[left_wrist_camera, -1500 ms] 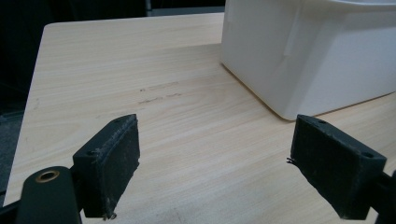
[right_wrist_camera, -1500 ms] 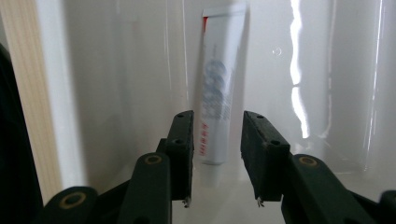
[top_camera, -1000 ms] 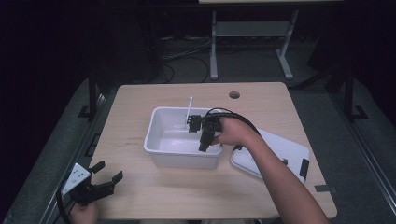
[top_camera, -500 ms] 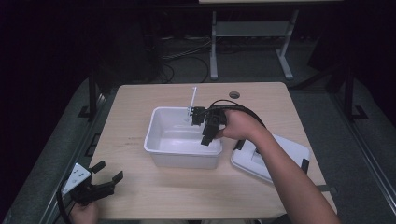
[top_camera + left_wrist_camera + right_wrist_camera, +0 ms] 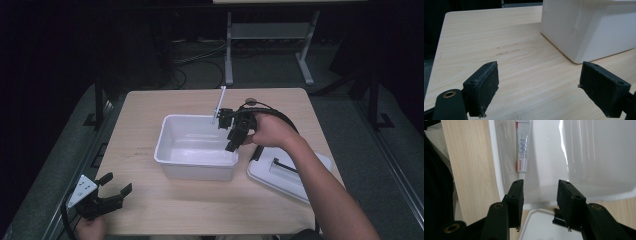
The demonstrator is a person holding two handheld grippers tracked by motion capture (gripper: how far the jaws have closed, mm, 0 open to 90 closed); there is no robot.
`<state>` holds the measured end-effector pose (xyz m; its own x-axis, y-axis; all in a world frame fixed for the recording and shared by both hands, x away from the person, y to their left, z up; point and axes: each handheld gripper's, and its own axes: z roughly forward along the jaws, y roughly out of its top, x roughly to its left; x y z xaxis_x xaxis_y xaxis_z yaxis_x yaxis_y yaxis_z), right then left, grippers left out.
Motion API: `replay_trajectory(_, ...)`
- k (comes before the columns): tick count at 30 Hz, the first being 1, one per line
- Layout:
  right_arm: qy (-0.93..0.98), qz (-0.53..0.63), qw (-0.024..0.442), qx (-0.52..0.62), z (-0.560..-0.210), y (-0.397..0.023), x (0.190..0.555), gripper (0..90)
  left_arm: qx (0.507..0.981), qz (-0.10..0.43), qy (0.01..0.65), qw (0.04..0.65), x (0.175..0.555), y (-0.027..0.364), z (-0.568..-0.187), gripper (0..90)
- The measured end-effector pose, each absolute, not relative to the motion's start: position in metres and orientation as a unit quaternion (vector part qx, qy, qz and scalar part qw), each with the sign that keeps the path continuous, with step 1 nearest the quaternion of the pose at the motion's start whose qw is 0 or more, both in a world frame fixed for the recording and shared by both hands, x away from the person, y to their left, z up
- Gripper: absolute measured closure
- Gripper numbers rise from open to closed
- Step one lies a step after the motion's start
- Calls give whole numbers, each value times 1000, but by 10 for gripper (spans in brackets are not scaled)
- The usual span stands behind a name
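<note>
**Two hand-held grippers around a white bin, just after a tube has been set inside**

Two tools are placed by role, one parked and one working. Nearest the person, well short of the bin's (image 5: pixel 197 172) near-left corner, the left hand-held gripper (image 5: pixel 117 183) rests at the edge of the worktop (image 5: pixel 145 115). Its jaws are spread wide with nothing between them, probably so that it stays clear of the work.

The bin stands open at mid-worktop. Its lid (image 5: pixel 280 175) lies flat just beside the bin's right wall, handle up, likely kept within reach for closing.

Above the bin's right wall hangs the right hand-held gripper (image 5: pixel 540 182). Its jaws have just been opening, and they are released: the gap between the pads is bare, showing the bin's floor and rim behind it.

Farthest off, the tube (image 5: pixel 220 102) leans against the bin's far wall. Its lower end is inside and its upper end rises above the rim. In the right gripper view the tube (image 5: pixel 522 150) lies apart from both pads, its print facing the camera. It appears to have been propped there because it is too long to lie hidden beneath the rim.
</note>
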<state>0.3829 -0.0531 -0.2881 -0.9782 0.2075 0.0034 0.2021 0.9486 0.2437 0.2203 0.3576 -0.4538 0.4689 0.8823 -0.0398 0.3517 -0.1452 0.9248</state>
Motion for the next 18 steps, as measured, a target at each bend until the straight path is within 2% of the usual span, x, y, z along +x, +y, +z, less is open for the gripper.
replay_trajectory(18, 980, 122, 23, 153, -291, -115, 378, 534, 708, 271, 437, 484, 221, 356, -454, 150)
